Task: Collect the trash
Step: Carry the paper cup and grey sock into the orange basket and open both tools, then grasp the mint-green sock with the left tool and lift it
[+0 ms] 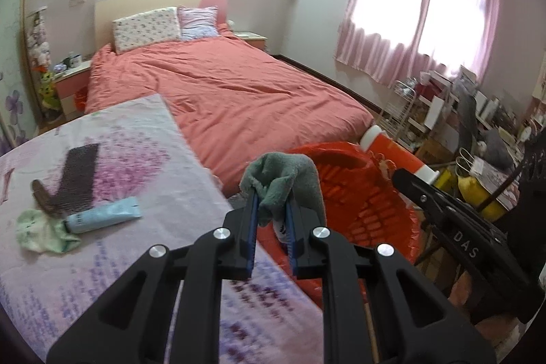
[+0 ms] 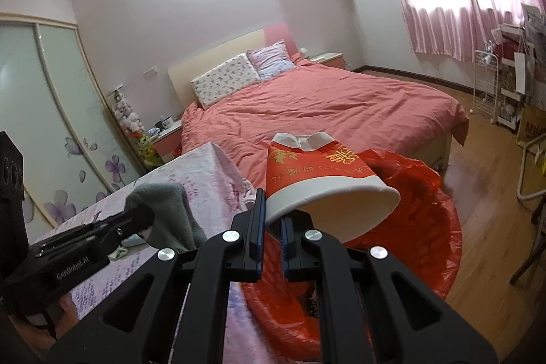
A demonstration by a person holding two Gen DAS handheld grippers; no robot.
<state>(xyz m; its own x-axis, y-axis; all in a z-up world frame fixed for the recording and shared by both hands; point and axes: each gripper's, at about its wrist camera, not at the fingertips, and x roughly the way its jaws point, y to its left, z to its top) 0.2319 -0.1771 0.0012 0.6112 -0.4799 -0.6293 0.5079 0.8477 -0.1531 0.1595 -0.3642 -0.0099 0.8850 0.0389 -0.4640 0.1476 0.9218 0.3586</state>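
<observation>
My left gripper (image 1: 272, 197) is shut on a grey-green cloth (image 1: 285, 174) and holds it over the rim of the red trash bin (image 1: 361, 193). My right gripper (image 2: 272, 214) is shut on the rim of a red and white paper cup (image 2: 320, 174), held on its side above the bin (image 2: 426, 217), which is lined with a red bag. The cup (image 1: 389, 152) and right gripper (image 1: 409, 181) also show in the left wrist view. The left gripper (image 2: 136, 217) with the cloth (image 2: 170, 210) shows in the right wrist view.
A table with a floral cloth (image 1: 143, 159) holds a light blue tube (image 1: 105, 214), a pale green cloth (image 1: 41, 231) and a dark brush (image 1: 71, 179). A bed with a red cover (image 1: 239, 91) lies behind. Cluttered shelves (image 1: 460, 118) stand at the right.
</observation>
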